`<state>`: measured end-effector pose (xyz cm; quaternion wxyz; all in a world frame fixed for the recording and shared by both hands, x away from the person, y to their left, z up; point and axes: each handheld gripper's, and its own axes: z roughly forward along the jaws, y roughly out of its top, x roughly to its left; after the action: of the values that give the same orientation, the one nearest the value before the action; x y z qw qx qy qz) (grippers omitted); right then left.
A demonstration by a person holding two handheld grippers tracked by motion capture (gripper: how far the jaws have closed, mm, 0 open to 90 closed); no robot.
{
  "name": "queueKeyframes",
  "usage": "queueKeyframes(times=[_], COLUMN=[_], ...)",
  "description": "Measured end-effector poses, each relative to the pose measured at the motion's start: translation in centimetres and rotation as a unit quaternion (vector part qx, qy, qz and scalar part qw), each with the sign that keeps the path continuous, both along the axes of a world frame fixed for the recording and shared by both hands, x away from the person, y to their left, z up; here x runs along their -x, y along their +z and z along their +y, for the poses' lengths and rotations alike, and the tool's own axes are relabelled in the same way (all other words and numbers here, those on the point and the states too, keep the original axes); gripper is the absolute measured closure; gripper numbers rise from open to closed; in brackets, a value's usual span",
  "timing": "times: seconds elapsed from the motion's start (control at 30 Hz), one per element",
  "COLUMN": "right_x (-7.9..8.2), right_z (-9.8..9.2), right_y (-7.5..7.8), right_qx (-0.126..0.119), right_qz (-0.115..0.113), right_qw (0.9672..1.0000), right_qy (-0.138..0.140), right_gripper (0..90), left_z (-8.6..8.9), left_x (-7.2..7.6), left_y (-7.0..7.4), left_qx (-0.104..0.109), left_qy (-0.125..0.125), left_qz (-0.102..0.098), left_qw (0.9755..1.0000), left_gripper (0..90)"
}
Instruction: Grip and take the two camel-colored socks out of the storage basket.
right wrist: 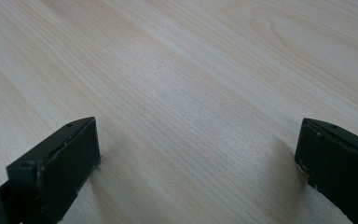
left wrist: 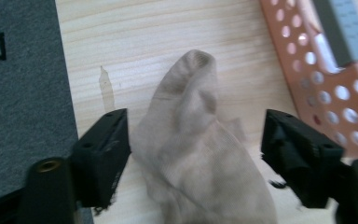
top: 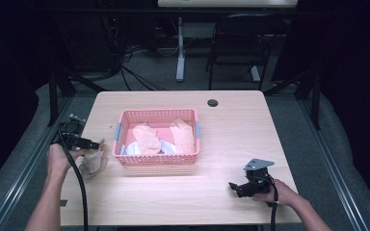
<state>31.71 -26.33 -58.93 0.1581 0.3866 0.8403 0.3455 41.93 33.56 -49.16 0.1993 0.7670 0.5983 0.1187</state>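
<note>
Beige sock (left wrist: 200, 154) lies between the left tool's (left wrist: 196, 154) spread jaws; right tool (right wrist: 196, 163) gapes over bare table (right wrist: 177, 70).

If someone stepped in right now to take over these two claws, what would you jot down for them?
Left claw: open, jaws on either side of a beige sock lying on the table just left of the pink basket; not yet closed on it.
Right claw: open, holding nothing, over bare wood at the near right of the table.
Basket: already holds two peach socks and some white cloth.
Done: several pieces sit in the basket.
Left, by the look of it: close on the beige sock and move it into the basket.
</note>
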Motion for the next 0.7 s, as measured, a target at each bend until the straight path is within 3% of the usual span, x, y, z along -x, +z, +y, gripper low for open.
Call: queueKeyframes(times=[0.13, 0.2, 0.3, 0.4, 0.43, 0.47, 0.53, 0.7], right_x=[0.0, 0.0, 0.0, 0.0, 0.0, 0.0, 0.0, 0.0], right_z=[0.0, 0.0, 0.0, 0.0, 0.0, 0.0, 0.0, 0.0], right_y=[0.0, 0.0, 0.0, 0.0, 0.0, 0.0, 0.0, 0.0], right_qx=[0.000, 0.000, 0.000, 0.000, 0.000, 0.000, 0.000, 0.000], right_qz=[0.001, 0.000, 0.000, 0.000, 0.000, 0.001, 0.001, 0.000], right_qw=[1.0000, 1.0000, 1.0000, 1.0000, 1.0000, 1.0000, 1.0000, 1.0000], right_qy=[0.001, 0.001, 0.001, 0.001, 0.000, 0.001, 0.001, 0.001], right_gripper=[0.0, 0.0, 0.0, 0.0, 0.0, 0.0, 0.0, 0.0], left_z=[0.0, 0.0, 0.1, 0.3, 0.3, 0.4, 0.4, 0.1], left_x=[1.3, 2.5, 4.3, 5.9, 6.5, 7.0, 7.8, 9.7], left_y=[0.7, 1.0, 0.8, 0.1, -0.3, -0.8, -1.4, -3.4], left_qx=[-0.002, 0.001, -0.005, -0.005, 0.001, 0.020, 0.026, 0.012], left_qy=[-0.007, -0.014, -0.019, -0.024, -0.025, -0.030, -0.034, -0.036], left_qz=[-0.011, -0.023, -0.027, -0.027, -0.021, -0.015, -0.011, -0.010], left_qw=[0.9999, 0.9996, 0.9994, 0.9993, 0.9995, 0.9992, 0.9990, 0.9992], left_gripper=[15.5, 14.6, 10.4, 7.2, 6.5, 4.8, 2.1, 0.0])
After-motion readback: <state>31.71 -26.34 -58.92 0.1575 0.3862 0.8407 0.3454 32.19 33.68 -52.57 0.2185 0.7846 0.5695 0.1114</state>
